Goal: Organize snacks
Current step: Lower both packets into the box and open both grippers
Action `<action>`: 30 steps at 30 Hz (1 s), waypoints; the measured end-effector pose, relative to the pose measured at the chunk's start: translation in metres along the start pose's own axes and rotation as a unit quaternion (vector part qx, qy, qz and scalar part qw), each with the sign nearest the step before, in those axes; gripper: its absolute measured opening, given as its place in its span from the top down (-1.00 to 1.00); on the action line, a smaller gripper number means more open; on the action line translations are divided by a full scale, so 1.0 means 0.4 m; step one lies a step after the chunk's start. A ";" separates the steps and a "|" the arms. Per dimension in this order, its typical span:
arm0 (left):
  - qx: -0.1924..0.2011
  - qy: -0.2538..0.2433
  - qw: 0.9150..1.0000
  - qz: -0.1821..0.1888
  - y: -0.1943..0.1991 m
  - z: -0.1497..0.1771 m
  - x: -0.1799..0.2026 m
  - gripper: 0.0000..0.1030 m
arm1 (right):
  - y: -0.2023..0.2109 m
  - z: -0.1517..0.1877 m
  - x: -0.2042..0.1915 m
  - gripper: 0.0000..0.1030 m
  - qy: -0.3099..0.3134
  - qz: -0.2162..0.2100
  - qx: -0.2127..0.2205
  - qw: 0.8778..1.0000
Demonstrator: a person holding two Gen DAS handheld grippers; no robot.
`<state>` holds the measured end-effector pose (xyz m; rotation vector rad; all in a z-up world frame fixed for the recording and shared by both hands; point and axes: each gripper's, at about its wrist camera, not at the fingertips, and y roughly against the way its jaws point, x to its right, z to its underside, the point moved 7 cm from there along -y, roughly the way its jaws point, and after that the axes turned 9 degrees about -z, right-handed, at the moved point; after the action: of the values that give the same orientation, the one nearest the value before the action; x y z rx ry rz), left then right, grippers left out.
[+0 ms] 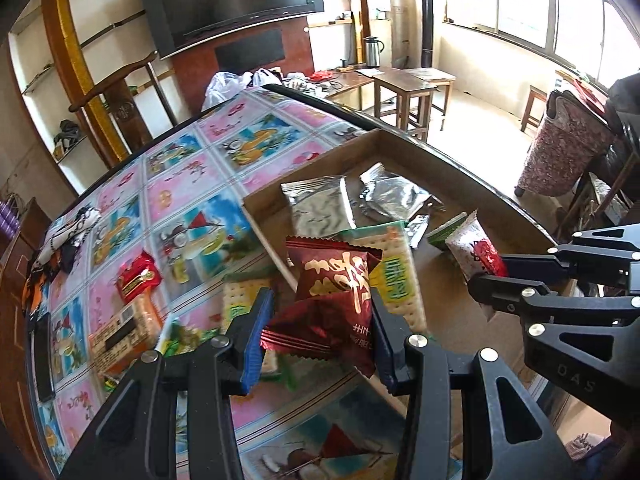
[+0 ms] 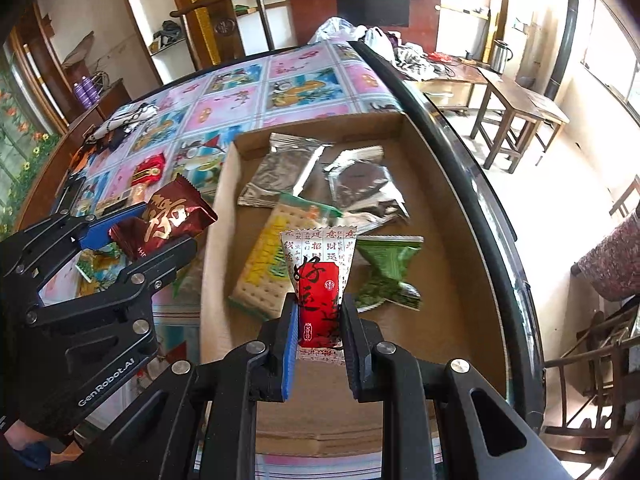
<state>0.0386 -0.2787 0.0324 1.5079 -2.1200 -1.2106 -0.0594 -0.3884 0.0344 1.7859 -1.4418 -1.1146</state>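
My left gripper (image 1: 320, 312) is shut on a dark red snack packet (image 1: 336, 280) and holds it above the near-left wall of a shallow cardboard tray (image 1: 264, 236). In the right wrist view, my right gripper (image 2: 320, 308) is shut on a white-and-red packet (image 2: 320, 276) over the tray's floor (image 2: 440, 280). The tray contains two silver packets (image 2: 288, 172), a yellow-green cracker packet (image 2: 272, 264) and a green packet (image 2: 384, 272). The left gripper (image 2: 156, 236) with its dark red packet (image 2: 172, 220) shows at the left of that view.
On the patterned tablecloth (image 1: 224, 140) left of the tray lie a red-orange cracker pack (image 1: 136, 300), another cracker packet (image 1: 240, 296) and small green packets (image 1: 184, 336). A crumpled cloth (image 1: 68, 232) and a dark phone (image 1: 42, 360) sit near the left edge. The table's black rim (image 2: 472, 160) runs right of the tray.
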 end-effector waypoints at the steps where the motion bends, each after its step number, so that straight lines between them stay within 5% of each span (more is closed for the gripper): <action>1: 0.000 -0.001 1.000 0.003 -0.002 -0.001 0.006 0.14 | -0.001 0.003 0.010 0.58 -0.004 0.002 -0.001 1.000; 17: -0.021 -0.034 0.996 0.079 -0.036 0.010 0.145 0.14 | -0.038 0.043 0.132 0.59 -0.066 0.012 -0.030 0.997; 30: -0.031 -0.049 0.993 0.099 -0.062 0.021 0.187 0.14 | -0.069 0.049 0.163 0.58 -0.079 0.010 -0.044 0.996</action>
<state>0.0181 -0.3428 -0.0092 1.2029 -2.2111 -1.2873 -0.0591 -0.4434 -0.0145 1.6506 -1.4728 -1.3128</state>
